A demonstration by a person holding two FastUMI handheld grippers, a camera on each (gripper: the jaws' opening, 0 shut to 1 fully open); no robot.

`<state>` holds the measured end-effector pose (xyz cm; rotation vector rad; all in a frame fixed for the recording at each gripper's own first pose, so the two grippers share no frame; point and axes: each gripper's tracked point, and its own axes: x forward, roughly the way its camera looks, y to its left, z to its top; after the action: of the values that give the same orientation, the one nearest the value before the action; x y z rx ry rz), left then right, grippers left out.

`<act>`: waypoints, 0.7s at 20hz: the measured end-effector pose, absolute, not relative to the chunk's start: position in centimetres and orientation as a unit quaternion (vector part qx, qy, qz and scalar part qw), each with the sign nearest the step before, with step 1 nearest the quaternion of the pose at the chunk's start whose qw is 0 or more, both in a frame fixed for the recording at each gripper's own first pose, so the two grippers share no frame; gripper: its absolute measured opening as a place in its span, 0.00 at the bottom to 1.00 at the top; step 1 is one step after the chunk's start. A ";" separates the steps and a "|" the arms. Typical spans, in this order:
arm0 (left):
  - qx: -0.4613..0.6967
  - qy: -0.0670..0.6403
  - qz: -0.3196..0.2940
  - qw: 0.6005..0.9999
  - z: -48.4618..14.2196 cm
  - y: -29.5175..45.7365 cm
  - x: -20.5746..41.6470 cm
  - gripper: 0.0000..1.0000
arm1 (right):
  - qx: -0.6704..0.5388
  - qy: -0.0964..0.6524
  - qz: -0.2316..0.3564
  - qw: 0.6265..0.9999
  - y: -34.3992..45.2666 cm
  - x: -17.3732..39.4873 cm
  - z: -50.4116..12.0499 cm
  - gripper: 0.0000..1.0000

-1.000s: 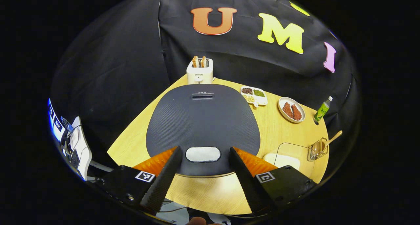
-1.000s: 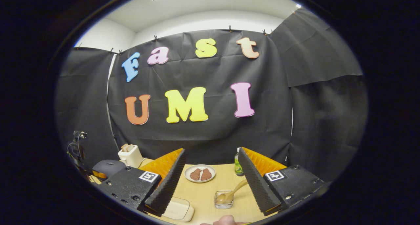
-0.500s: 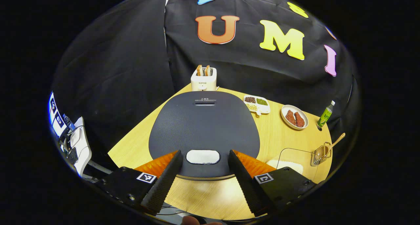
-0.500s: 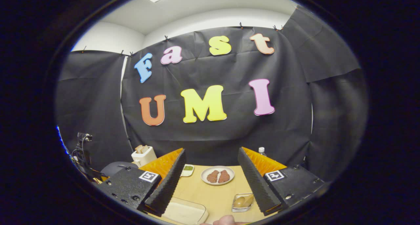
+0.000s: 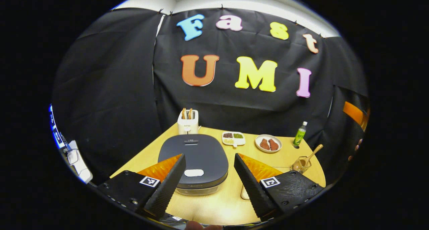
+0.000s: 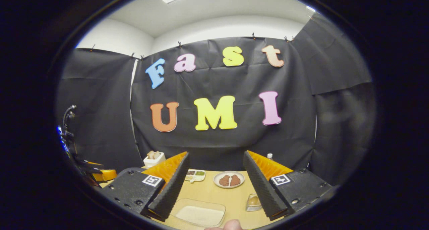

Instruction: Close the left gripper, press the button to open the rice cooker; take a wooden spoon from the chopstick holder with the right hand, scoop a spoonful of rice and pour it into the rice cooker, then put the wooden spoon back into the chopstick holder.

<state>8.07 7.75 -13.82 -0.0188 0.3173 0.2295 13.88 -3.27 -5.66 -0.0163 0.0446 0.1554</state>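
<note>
In the left gripper view the left gripper (image 5: 208, 181) hangs above the near edge of the wooden table (image 5: 214, 206), its fingers spread wide with nothing between them. Bare tabletop lies under and just ahead of the tips. The rice cooker (image 5: 194, 163) sits straight ahead between the fingers, a dark, rounded, flat-topped body with its lid down; its pale oval button (image 5: 194, 172) lies on the near part of the lid, closer to the left finger and apart from both. Beyond the right finger, near the table's far right edge, the chopstick holder (image 5: 300, 164) stands with the wooden spoon (image 5: 313, 153) leaning out of it. In the right gripper view the right gripper (image 6: 216, 189) is likewise wide open and empty, held above the table; the clear tray of rice (image 6: 200, 215) lies below and between its fingers, and the chopstick holder (image 6: 253, 202) sits against the inner side of the right finger.
</note>
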 end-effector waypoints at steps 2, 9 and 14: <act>-0.006 0.123 0.089 0.988 -10.9 6.0 5.1 0.94 | -0.012 0.015 0.061 0.998 -2.2 10.6 -4.7 1.00; 0.037 0.033 0.014 0.999 -5.1 2.6 -5.2 0.93 | -0.032 -0.008 0.021 0.999 0.5 -1.3 -2.4 1.00; 0.008 0.004 0.009 1.000 -2.9 2.5 -10.5 0.93 | -0.024 -0.015 0.009 1.000 1.9 -7.6 -1.6 1.00</act>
<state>-10.54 2.46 -2.92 0.0153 0.0080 0.0183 -7.60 1.90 -1.60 -0.0480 -0.0305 0.0179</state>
